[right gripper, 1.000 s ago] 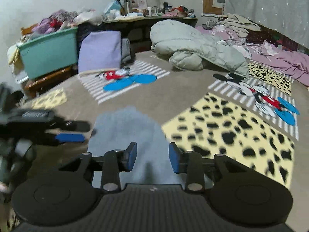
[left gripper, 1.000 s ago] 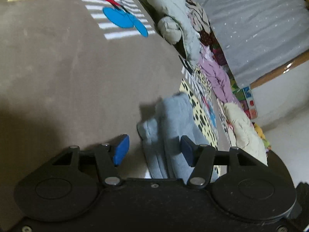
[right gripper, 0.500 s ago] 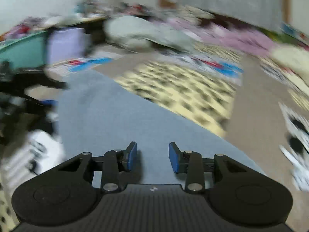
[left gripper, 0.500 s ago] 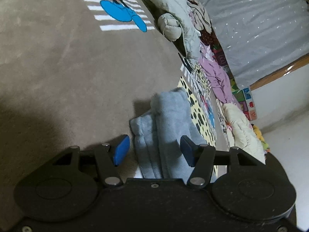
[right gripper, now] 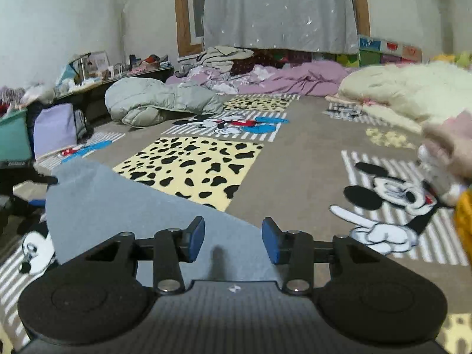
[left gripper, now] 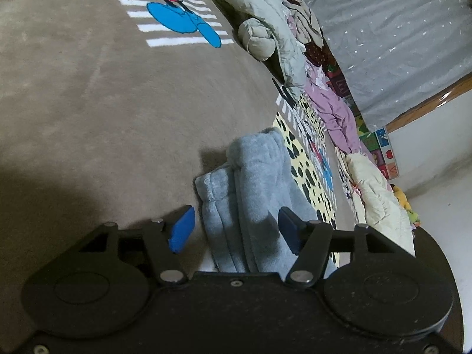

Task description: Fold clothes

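**Brown cartoon carpet, blue-grey garment between open fingers**

Brown carpet [right gripper: 295, 177] printed with cartoon mice, white stripes and yellow spotted panels covers the floor of a cluttered room. On it lies a folded blue-grey fleece garment [left gripper: 250, 203], stacked in several soft layers whose rounded edges face the left wrist camera.

Over that stack sits the left gripper [left gripper: 233, 228], its jaws spread wide. One blue pad lies just beside the garment's edge, over bare carpet; the other is over the top layer. Whether either pad touches the cloth cannot be told.

From the right wrist camera the same garment [right gripper: 124, 206] reads as a flat, smooth sheet running from the left side down under the tool. The right gripper [right gripper: 233, 240] is also spread apart and holds nothing, with the cloth beneath its fingers.

Farther back, a pale green puffy jacket [right gripper: 156, 103] is heaped on the carpet, purple bedding [right gripper: 295, 78] lies along the far wall below a grey curtain [right gripper: 280, 8], and a cream blanket [right gripper: 407, 88] is piled at the right. A teal bin [right gripper: 13, 138] stands at the left edge.
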The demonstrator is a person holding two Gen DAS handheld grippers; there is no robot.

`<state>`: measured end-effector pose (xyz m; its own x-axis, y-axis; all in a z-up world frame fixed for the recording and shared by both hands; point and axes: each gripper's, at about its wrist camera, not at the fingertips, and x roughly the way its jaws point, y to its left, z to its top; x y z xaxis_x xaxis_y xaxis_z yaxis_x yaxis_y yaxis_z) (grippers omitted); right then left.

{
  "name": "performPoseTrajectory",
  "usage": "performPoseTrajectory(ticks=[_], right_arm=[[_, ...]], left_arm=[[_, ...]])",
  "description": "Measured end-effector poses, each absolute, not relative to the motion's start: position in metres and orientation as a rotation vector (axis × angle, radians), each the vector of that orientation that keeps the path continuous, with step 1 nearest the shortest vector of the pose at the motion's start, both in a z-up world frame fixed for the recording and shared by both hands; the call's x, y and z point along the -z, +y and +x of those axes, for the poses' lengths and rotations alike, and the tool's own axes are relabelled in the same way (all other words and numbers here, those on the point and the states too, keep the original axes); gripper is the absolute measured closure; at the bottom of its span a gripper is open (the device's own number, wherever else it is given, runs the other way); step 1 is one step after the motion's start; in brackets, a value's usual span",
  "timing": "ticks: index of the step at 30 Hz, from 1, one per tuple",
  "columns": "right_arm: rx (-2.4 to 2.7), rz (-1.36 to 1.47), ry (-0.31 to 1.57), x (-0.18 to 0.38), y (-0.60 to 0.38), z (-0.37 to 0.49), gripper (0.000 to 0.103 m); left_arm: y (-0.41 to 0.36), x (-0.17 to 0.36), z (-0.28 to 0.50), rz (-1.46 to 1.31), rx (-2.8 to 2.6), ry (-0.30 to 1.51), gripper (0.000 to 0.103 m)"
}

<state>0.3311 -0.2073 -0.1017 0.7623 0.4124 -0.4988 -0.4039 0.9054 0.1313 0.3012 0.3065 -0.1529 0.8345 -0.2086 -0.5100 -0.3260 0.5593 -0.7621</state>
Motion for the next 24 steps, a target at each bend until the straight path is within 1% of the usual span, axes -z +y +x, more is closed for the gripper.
performPoseTrajectory(ticks=[1, 2, 3, 4, 5, 6, 9, 12, 14, 16, 17, 18, 19, 24], right_arm=[[-0.432, -0.005, 0.621, 0.116, -0.203, 0.343, 0.059], [-0.393, -0.104, 0.71, 0.138, -0.197, 0.355, 0.058], [-0.368, -0.104, 0.709, 0.14, -0.201, 0.355, 0.045], [-0.342, -0.101, 0.705, 0.142, -0.206, 0.356, 0.039], [-0.333, -0.062, 0.709, 0.139, -0.212, 0.356, 0.042], [-0.325, -0.022, 0.714, 0.136, -0.217, 0.355, 0.042], [-0.325, -0.067, 0.634, 0.125, -0.208, 0.333, 0.051], [-0.322, -0.052, 0.508, 0.111, -0.208, 0.315, 0.051], [-0.382, -0.033, 0.478, 0.111, -0.204, 0.311, 0.052], [-0.403, -0.075, 0.551, 0.124, -0.201, 0.32, 0.059], [-0.405, -0.086, 0.588, 0.135, -0.201, 0.324, 0.059], [-0.412, -0.052, 0.585, 0.138, -0.207, 0.326, 0.059], [-0.419, -0.017, 0.58, 0.141, -0.214, 0.327, 0.061], [-0.45, -0.003, 0.544, 0.149, -0.223, 0.328, 0.061]], left_arm=[[0.306, 0.153, 0.301, -0.989, -0.073, 0.604, 0.041], [0.306, 0.153, 0.301, -0.985, -0.069, 0.604, 0.041], [0.307, 0.153, 0.301, -0.984, -0.066, 0.605, 0.041], [0.308, 0.154, 0.301, -0.988, -0.065, 0.607, 0.041], [0.308, 0.154, 0.302, -0.995, -0.066, 0.607, 0.041], [0.308, 0.153, 0.302, -0.998, -0.067, 0.607, 0.041], [0.308, 0.153, 0.301, -1.011, -0.068, 0.606, 0.041], [0.308, 0.156, 0.3, -1.062, -0.057, 0.596, 0.041], [0.306, 0.158, 0.3, -1.08, -0.05, 0.591, 0.041], [0.303, 0.159, 0.302, -1.077, -0.05, 0.591, 0.041], [0.301, 0.159, 0.303, -1.075, -0.05, 0.591, 0.041], [0.301, 0.16, 0.304, -1.09, -0.049, 0.587, 0.041], [0.302, 0.161, 0.305, -1.107, -0.048, 0.584, 0.041], [0.296, 0.161, 0.31, -1.084, -0.065, 0.572, 0.042]])
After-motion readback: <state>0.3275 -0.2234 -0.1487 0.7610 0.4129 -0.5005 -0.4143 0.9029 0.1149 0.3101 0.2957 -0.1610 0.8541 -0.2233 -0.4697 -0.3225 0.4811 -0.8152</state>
